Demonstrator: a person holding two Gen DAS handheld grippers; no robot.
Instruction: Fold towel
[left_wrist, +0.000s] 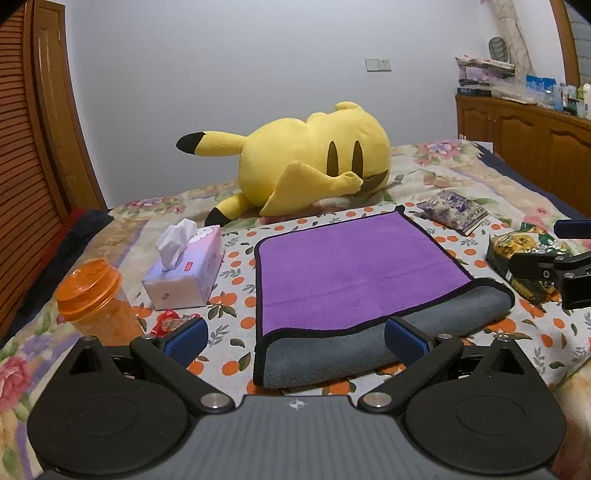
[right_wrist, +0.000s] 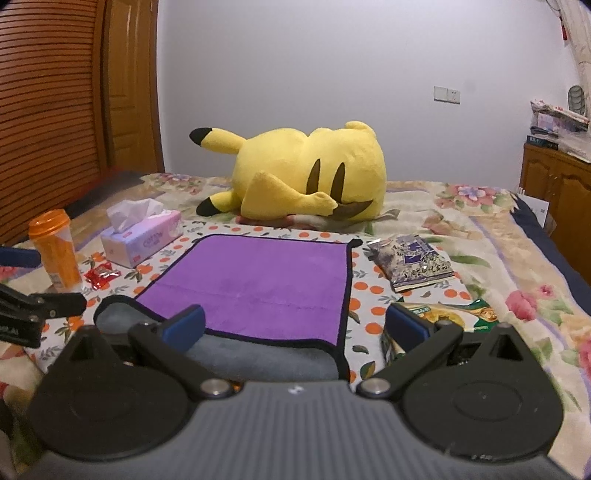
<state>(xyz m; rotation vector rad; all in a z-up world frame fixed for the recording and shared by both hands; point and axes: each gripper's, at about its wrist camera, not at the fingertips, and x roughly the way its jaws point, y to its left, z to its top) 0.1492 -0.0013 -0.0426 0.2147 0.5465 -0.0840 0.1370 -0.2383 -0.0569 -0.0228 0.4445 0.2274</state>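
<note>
Towel lies folded once on the bed before both spread, empty grippers; pinching only its top layer risks undoing the fold.

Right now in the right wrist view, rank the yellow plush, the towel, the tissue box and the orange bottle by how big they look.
1. towel, nearest the camera, so its lead is unsure
2. yellow plush, close behind
3. tissue box
4. orange bottle, roughly like the box
</note>
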